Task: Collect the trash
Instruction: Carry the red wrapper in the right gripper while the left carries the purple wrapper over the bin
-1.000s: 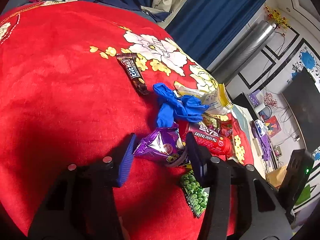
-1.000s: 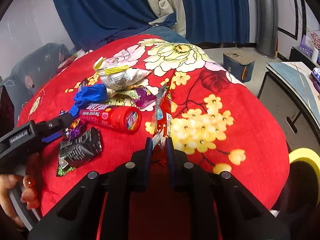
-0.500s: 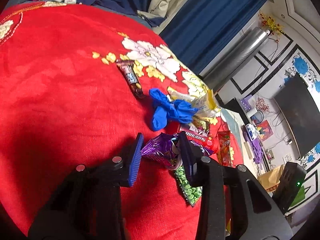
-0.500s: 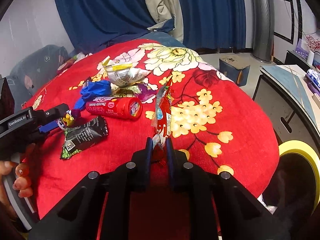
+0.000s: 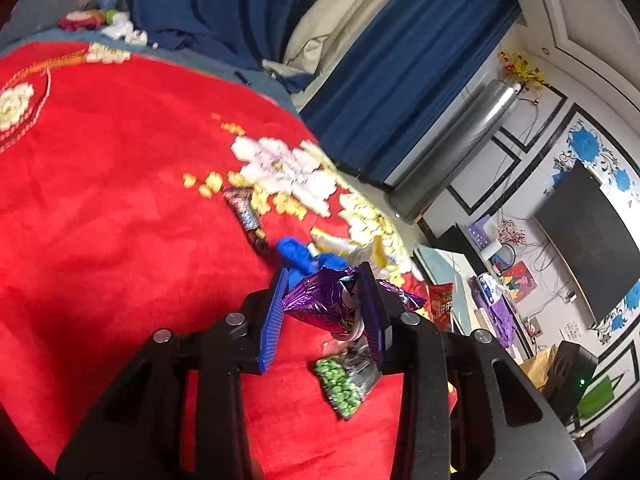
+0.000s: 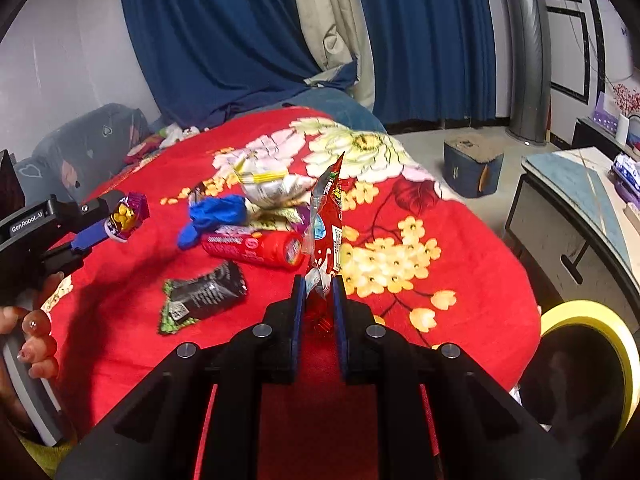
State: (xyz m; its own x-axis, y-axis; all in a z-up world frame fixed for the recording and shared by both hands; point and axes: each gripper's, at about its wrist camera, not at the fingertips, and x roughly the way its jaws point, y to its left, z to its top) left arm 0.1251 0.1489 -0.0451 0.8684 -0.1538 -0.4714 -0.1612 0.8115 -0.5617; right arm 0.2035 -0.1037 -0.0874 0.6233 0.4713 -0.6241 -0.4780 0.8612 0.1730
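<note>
Gripping a crumpled purple wrapper (image 5: 320,300) between its blue pads, the left tool (image 5: 322,300) holds it lifted clear of the red flowered blanket (image 5: 100,200) on the bed. From the right wrist view the same left tool (image 6: 108,220) shows at the bed's left edge, with the person's hand (image 6: 28,332) on its handle and the purple wrapper (image 6: 126,218) sticking out past the fingertips.

The right tool (image 6: 318,300) is clamped narrow on the lower end of a red snack packet (image 6: 326,236), which stands upright above the blanket near the bed's near edge.

Left on the blanket around the middle of the bed: a black packet with green peas (image 6: 204,296), a red candy tube (image 6: 256,246) just beyond it, a blue glove (image 6: 216,212), and a crumpled white and yellow bag (image 6: 268,182) behind the glove. A brown chocolate bar wrapper (image 5: 246,216) lies farther in, beside the white flower pattern. A yellow-rimmed bin (image 6: 592,344) sits below the bed's right edge.
</note>
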